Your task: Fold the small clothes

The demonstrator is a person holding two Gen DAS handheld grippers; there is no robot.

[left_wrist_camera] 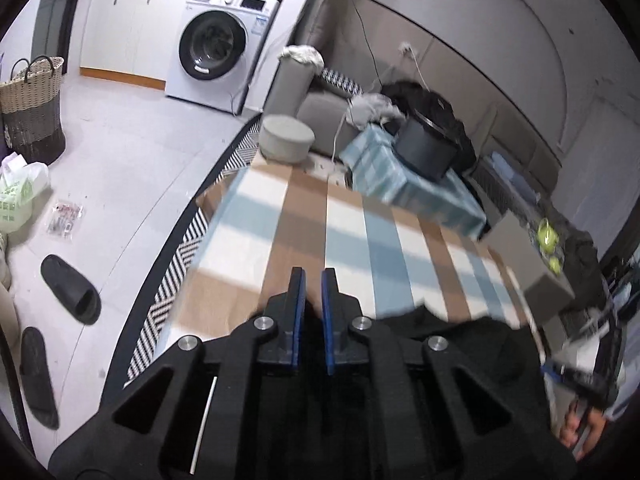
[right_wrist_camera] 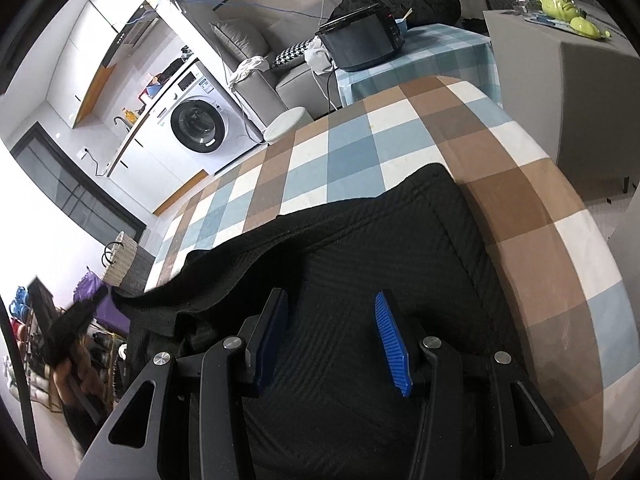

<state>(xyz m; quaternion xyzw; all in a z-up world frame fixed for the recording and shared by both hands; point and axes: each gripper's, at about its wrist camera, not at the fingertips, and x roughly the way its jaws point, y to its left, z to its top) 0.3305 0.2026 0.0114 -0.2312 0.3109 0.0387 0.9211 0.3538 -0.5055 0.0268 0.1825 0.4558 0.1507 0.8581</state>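
Observation:
A black textured garment (right_wrist_camera: 360, 248) lies spread on the checked tablecloth (right_wrist_camera: 360, 148). My right gripper (right_wrist_camera: 332, 304) is open just above the garment's near part, its blue pads (right_wrist_camera: 390, 332) apart and holding nothing. In the left wrist view the image is blurred; my left gripper (left_wrist_camera: 313, 276) has its blue pads (left_wrist_camera: 329, 300) close together with a narrow gap and nothing between them, above the tablecloth (left_wrist_camera: 304, 220). The garment's edge (left_wrist_camera: 452, 322) shows to its right. The left gripper also shows at the far left of the right wrist view (right_wrist_camera: 76, 320).
A washing machine (left_wrist_camera: 216, 44) and a woven basket (left_wrist_camera: 32, 108) stand on the floor to the left, with black slippers (left_wrist_camera: 70, 294). A grey round stool (left_wrist_camera: 286, 138), a sofa and a side table with a black cooker (right_wrist_camera: 360, 44) stand beyond the table.

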